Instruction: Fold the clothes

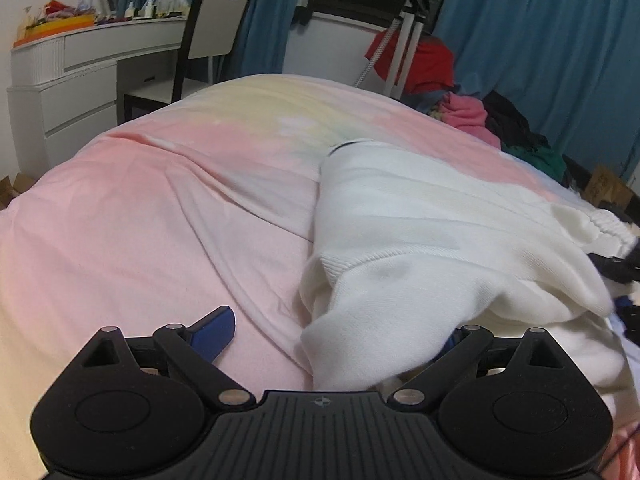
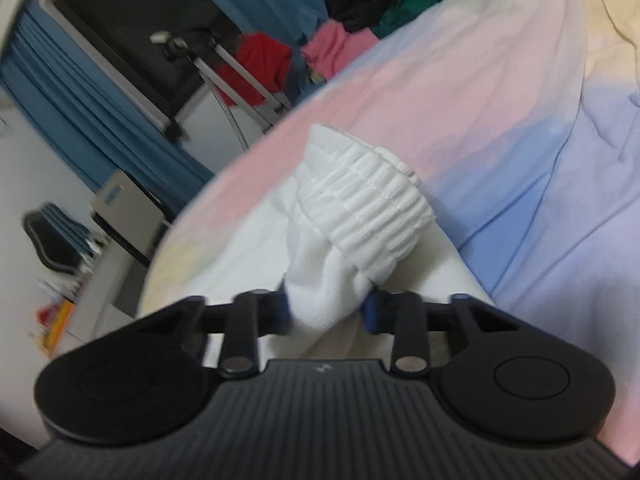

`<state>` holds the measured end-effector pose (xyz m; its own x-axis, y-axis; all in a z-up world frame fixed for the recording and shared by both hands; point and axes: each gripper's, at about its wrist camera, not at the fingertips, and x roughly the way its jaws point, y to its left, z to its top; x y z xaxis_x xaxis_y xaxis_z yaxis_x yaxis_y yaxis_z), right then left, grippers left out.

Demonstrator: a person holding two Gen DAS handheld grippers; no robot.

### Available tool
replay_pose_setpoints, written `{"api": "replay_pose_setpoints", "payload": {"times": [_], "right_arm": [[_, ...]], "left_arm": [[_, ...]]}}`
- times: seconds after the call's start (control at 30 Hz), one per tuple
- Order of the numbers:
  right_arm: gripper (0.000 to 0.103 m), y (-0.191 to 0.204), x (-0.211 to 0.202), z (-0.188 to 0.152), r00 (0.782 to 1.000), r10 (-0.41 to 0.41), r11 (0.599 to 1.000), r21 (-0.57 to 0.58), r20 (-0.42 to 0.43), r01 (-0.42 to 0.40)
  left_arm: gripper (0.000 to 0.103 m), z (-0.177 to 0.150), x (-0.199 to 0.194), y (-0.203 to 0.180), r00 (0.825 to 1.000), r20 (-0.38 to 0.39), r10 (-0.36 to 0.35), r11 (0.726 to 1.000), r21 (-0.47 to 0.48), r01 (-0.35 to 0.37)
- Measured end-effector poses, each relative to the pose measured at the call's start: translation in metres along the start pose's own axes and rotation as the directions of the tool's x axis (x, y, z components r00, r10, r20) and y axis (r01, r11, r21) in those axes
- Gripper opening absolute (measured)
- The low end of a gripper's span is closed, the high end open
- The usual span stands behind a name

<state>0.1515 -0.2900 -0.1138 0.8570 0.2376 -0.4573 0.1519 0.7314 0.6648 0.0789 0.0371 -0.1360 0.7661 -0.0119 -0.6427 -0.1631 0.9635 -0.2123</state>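
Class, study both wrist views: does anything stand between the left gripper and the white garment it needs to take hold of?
Nothing visible does. The left gripper is open, and a fold of the white garment already lies between its fingers on the pink bedsheet. The right gripper is shut on the garment near its ribbed cuff.

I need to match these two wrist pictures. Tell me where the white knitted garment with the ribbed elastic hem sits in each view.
Left wrist: white knitted garment fills centre-right, draped on the pink bedsheet.
Right wrist: its ribbed hem is at centre, bunched fabric pinched in the right gripper.
Shared landmark: the red cloth by the silver tripod.
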Motion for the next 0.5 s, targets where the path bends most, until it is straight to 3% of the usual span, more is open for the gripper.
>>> {"api": "replay_pose_setpoints", "payload": {"times": [0.13,0.23,0.37,0.5], "right_arm": [[0.022,0.016,-0.041,0.005,0.990,0.073,0.996,-0.053,0.122,-0.067],[0.021,0.015,-0.069,0.007,0.987,0.026,0.998,-0.059,0.162,-0.017],[0.022,-0.015,-0.069,-0.002,0.982,-0.170,0.985,-0.008,0.086,0.171],[0.025,-0.024,-0.062,-0.003,0.982,-0.189,0.982,0.019,0.023,0.189]], "left_arm": [[0.093,0.008,0.002,0.016,1.000,0.001,-0.017,0.997,-0.079,0.017],[0.093,0.007,-0.006,0.021,0.999,0.013,-0.041,0.994,-0.101,0.042],[0.093,0.001,-0.010,0.022,0.998,0.001,-0.056,0.994,-0.094,0.056],[0.089,-0.005,-0.014,0.021,0.999,0.003,-0.051,0.995,-0.088,0.051]]}}
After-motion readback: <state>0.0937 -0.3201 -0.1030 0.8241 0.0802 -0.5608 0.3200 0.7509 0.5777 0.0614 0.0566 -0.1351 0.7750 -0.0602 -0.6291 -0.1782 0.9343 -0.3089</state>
